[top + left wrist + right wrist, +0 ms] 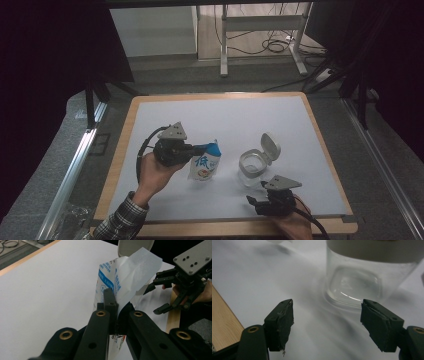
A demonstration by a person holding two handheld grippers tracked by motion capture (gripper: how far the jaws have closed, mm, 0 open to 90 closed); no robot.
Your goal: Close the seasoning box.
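Two black jaws of the left gripper (113, 315) are pressed together on the edge of a white pouch (125, 275), which is held upright just above the counter (240, 115). The pouch (204, 167) is seen from the high view as a crinkled, flexible film bag with blue print and a blue top corner, near the middle of the counter. The jaws of the right gripper (327, 325) are set wide apart with nothing between them, their dark pads worn and frayed at the edges; just ahead of them a clear plastic jar (362, 277) is stood on the sheet. The jar (252, 167) is squarish with rounded corners, and its pale hinged lid (270, 146) is flipped up.

The counter is covered by a smooth white sheet inside a light wooden border. Beyond it, grey floor, metal frame legs and loose cables are seen, with dark drapes at both sides.

The left gripper (172, 147) is held level in a raised hand (155, 172) with a plaid sleeve, pointed toward the jar. The right gripper (272, 200) is kept low at the near edge.
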